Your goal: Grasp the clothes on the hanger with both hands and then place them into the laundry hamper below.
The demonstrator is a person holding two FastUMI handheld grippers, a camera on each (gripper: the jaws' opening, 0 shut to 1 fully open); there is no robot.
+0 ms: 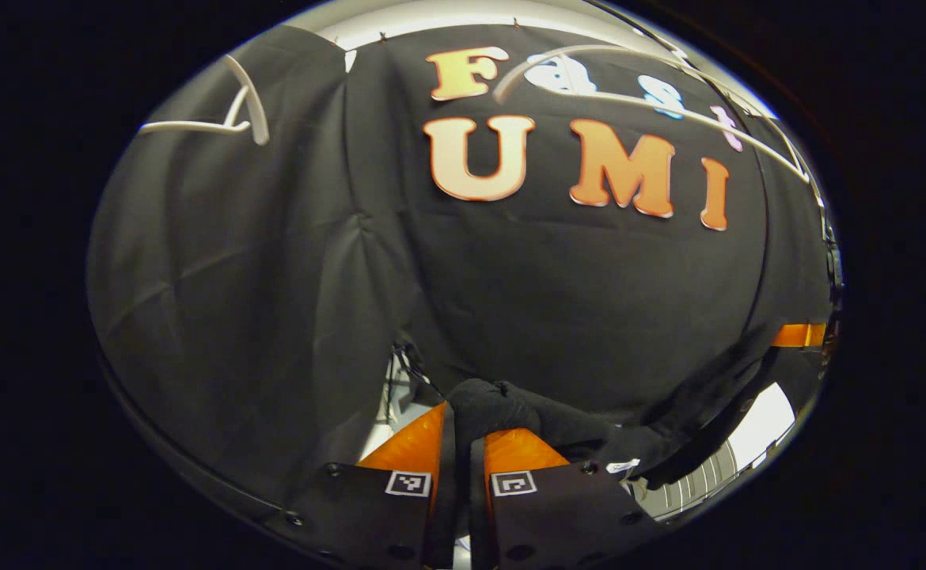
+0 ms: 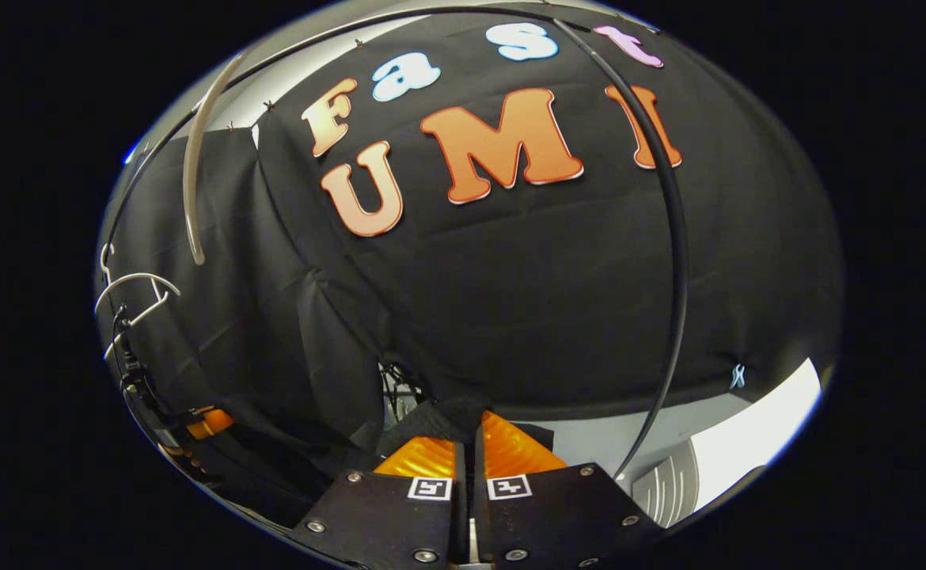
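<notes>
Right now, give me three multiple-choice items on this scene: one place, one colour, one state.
1. In the left gripper view, the slatted hamper lies: A upper left; B lower right; C centre.
2. The garment is: A black; B white; C red.
3. The left gripper is: A wide open; B shut on the garment; C shut on a hanger.
Answers: B, its slats show at lower right; A, dark cloth bunches at the fingertips; B, both fingers pinch that cloth.

The garment is matt black cloth; the hanger smooth pale plastic.
</notes>
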